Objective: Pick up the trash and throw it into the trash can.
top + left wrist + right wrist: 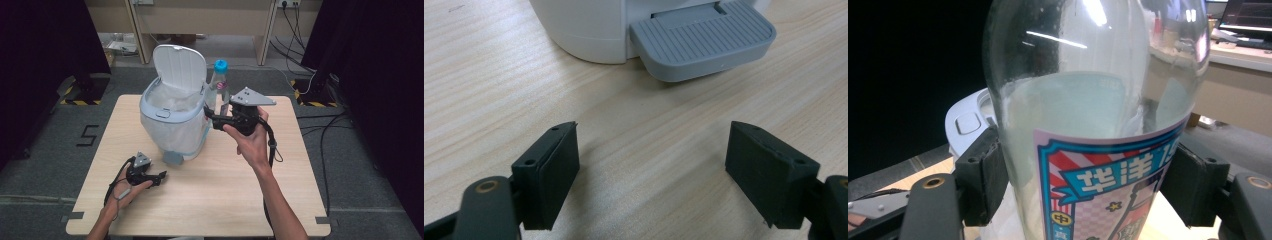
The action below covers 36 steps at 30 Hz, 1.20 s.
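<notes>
A clear plastic bottle [218, 85] with a blue cap and a pink and blue label is upright just right of a white pedal bin [172, 117]. The bin's lid [180, 67] stands open, and a plastic liner hangs over its rim. My right gripper [212, 117] is shut on the bottle [1093, 125], one jaw pressing each side at label height, level with the bin's rim [965, 122]. The bottle's base is hidden. My left gripper [161, 177] rests low on the table, open and holding nothing. It [654, 170] points at the bin's grey foot pedal [701, 42], a short way off.
The light wooden table [210, 200] has bare room in front and to the right of the bin. Black curtains flank the table. Wooden furniture [210, 20] and cables [310, 85] lie on the floor beyond the far edge.
</notes>
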{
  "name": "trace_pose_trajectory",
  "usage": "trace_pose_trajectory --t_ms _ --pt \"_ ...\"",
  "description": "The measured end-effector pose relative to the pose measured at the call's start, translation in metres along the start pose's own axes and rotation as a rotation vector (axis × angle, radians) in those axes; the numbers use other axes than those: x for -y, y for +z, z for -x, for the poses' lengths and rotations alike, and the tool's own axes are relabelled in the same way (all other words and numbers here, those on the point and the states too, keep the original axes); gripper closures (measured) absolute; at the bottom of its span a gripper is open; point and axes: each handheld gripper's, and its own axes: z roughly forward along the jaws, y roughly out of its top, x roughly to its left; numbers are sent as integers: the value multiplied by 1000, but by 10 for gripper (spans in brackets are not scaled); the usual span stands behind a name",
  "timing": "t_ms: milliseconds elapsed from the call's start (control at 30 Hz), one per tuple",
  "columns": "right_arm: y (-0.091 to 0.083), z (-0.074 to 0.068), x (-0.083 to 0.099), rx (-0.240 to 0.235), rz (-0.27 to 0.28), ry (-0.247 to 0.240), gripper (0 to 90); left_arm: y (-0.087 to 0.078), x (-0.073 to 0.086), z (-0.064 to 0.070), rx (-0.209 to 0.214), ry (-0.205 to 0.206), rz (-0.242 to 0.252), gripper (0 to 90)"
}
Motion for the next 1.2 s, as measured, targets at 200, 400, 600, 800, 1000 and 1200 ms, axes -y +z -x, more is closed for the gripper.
trace_pose_trajectory --t_ms 200,400,600,800,1000,1200 --pt "2 2 -14 8 8 -6 282 0 0 0 0 0 0 207" --pt "9 1 -30 13 11 -16 283 0 0 0 0 0 -3 206" --pt "25 -1 -44 0 1 -20 283 0 0 0 1 0 -3 206" --pt "58 -9 -57 -32 -14 -19 283 0 0 0 0 0 -2 207" --pt "86 -16 -62 -61 -40 -28 282 0 0 0 1 1 -3 207" --pt "106 -16 -55 -89 -72 5 282 0 0 0 0 1 -3 207"
